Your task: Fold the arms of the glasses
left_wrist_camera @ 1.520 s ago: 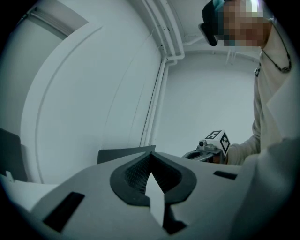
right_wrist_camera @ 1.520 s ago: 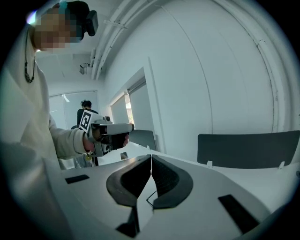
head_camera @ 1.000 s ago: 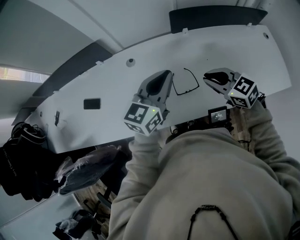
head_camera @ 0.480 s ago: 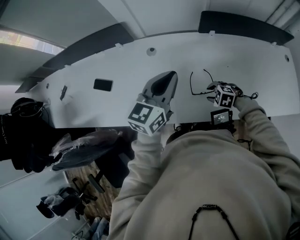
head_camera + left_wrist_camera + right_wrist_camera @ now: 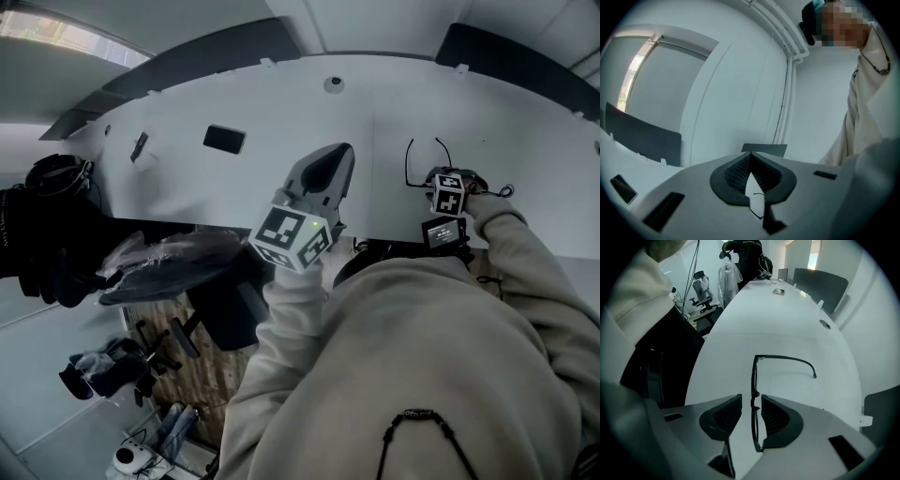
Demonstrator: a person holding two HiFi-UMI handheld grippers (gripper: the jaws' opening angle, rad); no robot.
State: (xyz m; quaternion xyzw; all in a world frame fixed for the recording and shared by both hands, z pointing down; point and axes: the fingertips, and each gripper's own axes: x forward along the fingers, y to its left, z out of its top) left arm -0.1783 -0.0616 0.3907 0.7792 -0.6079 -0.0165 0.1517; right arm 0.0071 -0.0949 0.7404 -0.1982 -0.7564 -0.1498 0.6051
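Straddling glasses (image 5: 753,373) front, right gripper (image 5: 751,400) jaws just opened, spread; left gripper (image 5: 750,158) jaws pressed together.

Beige sweatshirt sleeves (image 5: 286,314); grey left gripper (image 5: 750,154), right gripper (image 5: 751,397); black pads (image 5: 725,418); black-white marker cubes (image 5: 291,234).

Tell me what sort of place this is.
Probably an office or meeting room: a long white table with a round cable port, and dark divider panels along its far edge.
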